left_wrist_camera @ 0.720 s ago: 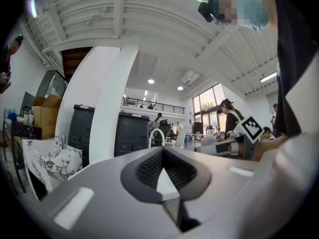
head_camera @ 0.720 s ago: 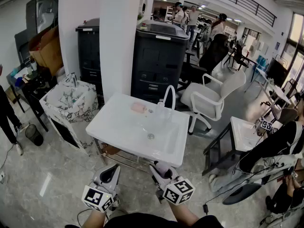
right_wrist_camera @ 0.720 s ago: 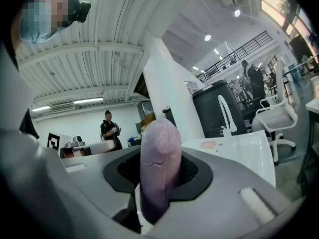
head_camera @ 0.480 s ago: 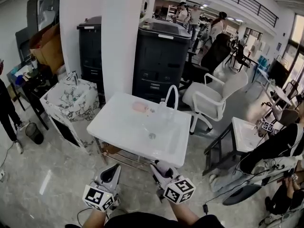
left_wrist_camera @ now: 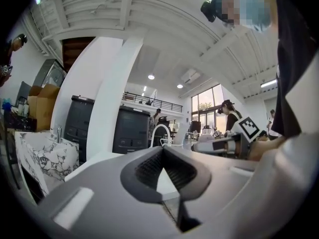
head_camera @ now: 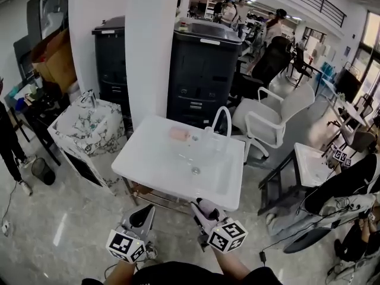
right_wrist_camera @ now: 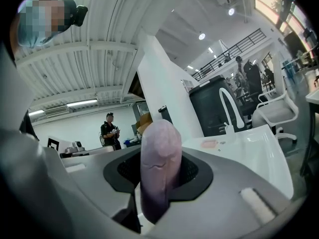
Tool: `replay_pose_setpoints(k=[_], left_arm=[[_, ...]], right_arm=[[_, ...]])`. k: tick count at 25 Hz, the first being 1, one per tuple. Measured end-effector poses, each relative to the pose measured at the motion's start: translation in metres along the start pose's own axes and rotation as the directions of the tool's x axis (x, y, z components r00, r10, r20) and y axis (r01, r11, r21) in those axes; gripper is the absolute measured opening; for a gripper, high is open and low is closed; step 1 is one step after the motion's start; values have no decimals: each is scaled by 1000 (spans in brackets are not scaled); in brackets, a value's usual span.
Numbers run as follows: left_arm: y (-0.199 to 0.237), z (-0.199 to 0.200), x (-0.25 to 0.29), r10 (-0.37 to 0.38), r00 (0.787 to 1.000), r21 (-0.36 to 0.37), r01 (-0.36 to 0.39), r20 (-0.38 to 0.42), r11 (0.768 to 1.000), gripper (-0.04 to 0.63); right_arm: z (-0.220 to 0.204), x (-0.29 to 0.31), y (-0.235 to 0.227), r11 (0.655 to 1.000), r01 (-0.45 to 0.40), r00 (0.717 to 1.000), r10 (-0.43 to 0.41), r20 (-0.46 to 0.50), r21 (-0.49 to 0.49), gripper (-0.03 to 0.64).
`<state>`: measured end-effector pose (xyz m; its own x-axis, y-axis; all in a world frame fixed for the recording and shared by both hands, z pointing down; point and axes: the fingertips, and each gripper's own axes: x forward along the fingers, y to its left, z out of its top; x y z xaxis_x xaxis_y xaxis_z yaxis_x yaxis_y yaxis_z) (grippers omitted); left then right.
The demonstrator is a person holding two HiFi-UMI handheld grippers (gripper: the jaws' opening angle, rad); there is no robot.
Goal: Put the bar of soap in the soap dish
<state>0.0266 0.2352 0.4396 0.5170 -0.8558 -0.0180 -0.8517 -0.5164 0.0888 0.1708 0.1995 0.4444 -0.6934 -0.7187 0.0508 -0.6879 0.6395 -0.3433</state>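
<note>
My right gripper (head_camera: pixel 203 210) is shut on a pale lilac bar of soap (head_camera: pixel 206 206), which stands upright between the jaws (right_wrist_camera: pixel 160 158). It hovers in front of the near edge of a white sink (head_camera: pixel 154 159). A pink soap dish (head_camera: pixel 178 134) lies on the sink's back rim, left of the arched white faucet (head_camera: pixel 222 120), and shows small in the right gripper view as the pink soap dish (right_wrist_camera: pixel 209 144). My left gripper (head_camera: pixel 142 216) hangs beside the right one, shut, with nothing in it (left_wrist_camera: pixel 164 156).
A marble-patterned sink (head_camera: pixel 89 126) stands to the left, and another white basin (head_camera: pixel 312 165) to the right. Behind the sink rise a white column (head_camera: pixel 151 46) and black cabinets (head_camera: pixel 202 70). A white office chair (head_camera: pixel 276 120) is at the back right. People stand far behind.
The head view has shifted: the sink sits slightly further right and lower in the picture. Both grippers stay side by side before it, the soap still held.
</note>
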Motion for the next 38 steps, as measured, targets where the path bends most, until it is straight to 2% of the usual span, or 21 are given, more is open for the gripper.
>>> replay_pose_setpoints(k=[11,16,25,38], left_arm=[[77,-1,19,-126,991,-5,125,-46,992,46],[99,-5,26,-178,982,-7,178,-59,984,46],[131,-20,49,-174,982,-52,170,-78,984,46],[167,-16,129,-83,993,-47,79,-89,996,47]], right_arm=[[4,64,-1,991,135,989,-136,50,22,124],[5,82,-1,983,183,981,-184,64,27,123],[6,116,-26,978,207,978,-208,32,18,123],[31,185,-93,993,119,993,-118,-29,1,123]])
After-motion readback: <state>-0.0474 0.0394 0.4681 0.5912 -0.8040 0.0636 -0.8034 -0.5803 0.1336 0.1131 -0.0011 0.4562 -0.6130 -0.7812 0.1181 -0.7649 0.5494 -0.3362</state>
